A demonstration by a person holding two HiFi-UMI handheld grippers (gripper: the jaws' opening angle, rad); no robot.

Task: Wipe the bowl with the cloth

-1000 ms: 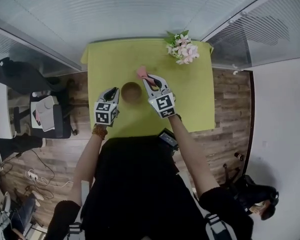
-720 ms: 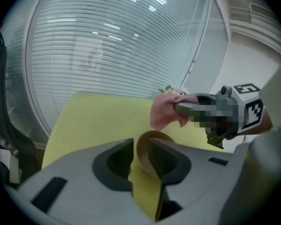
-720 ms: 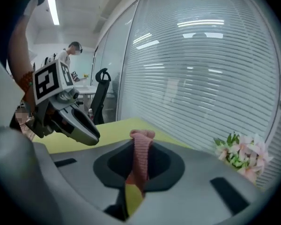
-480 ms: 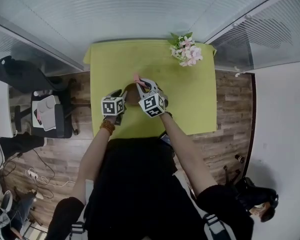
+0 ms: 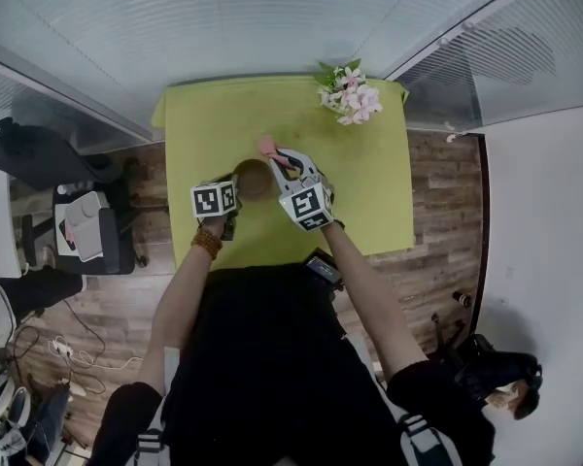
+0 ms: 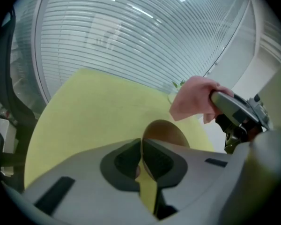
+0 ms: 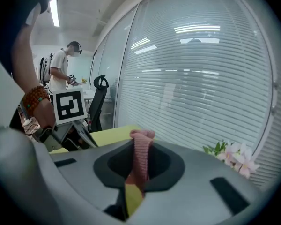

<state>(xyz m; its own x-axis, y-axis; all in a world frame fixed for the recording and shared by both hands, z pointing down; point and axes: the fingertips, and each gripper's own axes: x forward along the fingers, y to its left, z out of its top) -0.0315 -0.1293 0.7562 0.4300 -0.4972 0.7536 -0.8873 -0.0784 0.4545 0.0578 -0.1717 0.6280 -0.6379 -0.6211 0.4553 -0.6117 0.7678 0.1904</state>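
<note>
- Now: one bowl [image 5: 256, 178], one pink cloth [image 6: 192, 100], two grippers, one bunch of flowers [image 5: 350, 95], all over one green table [image 5: 369, 192].
- Left gripper [image 6: 141, 148] pinches the bowl's near rim, mid-table.
- Right gripper [image 7: 140, 149] is clamped on the cloth, bunched just past the bowl's far rim.

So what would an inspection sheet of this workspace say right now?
Surface: yellow-green table.
Job's things: brown bowl mid-table; pink cloth held beside it.
Clutter: bunch of flowers at the far right corner.
Grippers: left tool shut on the bowl's rim; right tool shut on the cloth.
Cables: white cable on the wooden floor, left.
Surroundings: office chair, blinds behind glass, a person standing beyond.
</note>
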